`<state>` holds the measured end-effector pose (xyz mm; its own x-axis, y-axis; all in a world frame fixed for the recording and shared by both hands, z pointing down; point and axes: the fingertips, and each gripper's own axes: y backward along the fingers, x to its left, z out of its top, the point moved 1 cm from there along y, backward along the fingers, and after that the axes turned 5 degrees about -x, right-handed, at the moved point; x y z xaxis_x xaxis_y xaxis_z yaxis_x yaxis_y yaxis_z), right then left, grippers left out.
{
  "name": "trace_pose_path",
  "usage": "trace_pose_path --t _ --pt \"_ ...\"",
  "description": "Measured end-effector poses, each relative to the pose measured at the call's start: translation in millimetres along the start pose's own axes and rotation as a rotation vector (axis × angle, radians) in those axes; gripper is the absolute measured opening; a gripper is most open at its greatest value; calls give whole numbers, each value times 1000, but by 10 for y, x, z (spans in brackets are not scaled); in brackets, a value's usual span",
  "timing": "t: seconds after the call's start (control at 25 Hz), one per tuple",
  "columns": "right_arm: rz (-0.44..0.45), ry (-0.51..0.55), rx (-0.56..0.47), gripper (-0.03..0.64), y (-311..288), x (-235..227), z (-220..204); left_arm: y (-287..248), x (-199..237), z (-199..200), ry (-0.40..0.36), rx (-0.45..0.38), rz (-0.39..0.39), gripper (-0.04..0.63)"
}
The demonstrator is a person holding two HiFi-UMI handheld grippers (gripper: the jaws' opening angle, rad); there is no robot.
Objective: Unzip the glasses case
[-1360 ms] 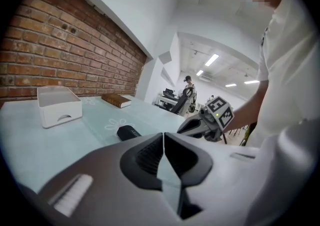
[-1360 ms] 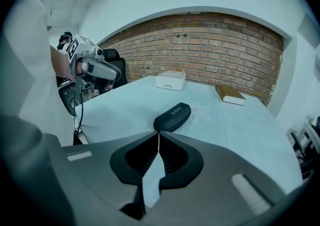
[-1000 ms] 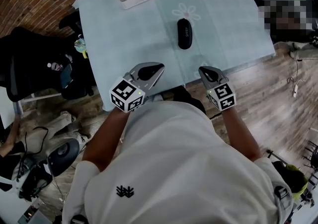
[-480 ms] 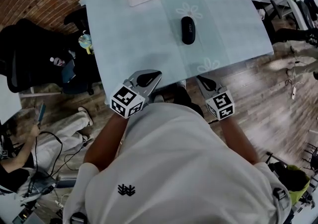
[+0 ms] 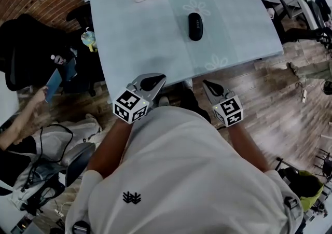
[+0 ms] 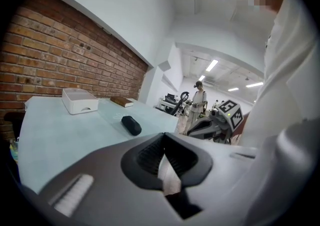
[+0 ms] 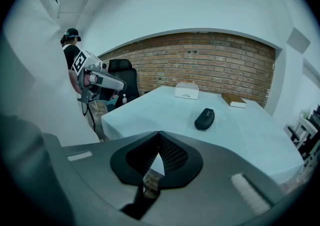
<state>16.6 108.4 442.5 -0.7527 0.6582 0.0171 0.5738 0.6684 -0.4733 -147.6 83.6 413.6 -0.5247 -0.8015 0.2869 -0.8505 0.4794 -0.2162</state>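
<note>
We hold left gripper (image 5: 158,78) and right gripper (image 5: 207,84) at near edge of table (image 5: 140,36), both clenched, empty. Versus 1 s ago, both sit slightly further back. Glasses case (image 5: 195,26) unmoved mid-table, well apart. Zip untouched; approach not begun.

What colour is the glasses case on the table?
The glasses case is black; clearest in the right gripper view.

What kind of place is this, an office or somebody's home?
Most likely an office or lab workspace: a black office chair beside a cloth-covered table, a brick wall behind it, and strip lights over an open hall where another person stands.
</note>
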Motion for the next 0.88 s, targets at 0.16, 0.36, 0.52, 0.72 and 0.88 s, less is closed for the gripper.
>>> trace_pose_path --t 0.16,0.36,0.52,0.72,0.88 --pt "-6 -8 -7 2 51 48 -3 14 -19 -35 -3 9 -7 55" --pt "-5 -2 -8 2 65 95 -9 13 -35 -14 -12 3 -15 55" --pt "2 9 -10 2 56 123 48 54 -36 -13 -9 4 -13 55" --pt "15 19 -2 2 6 170 85 141 21 -46 2 1 1 55" --pt "28 32 5 2 -19 205 113 193 42 -74 10 -3 12 55"
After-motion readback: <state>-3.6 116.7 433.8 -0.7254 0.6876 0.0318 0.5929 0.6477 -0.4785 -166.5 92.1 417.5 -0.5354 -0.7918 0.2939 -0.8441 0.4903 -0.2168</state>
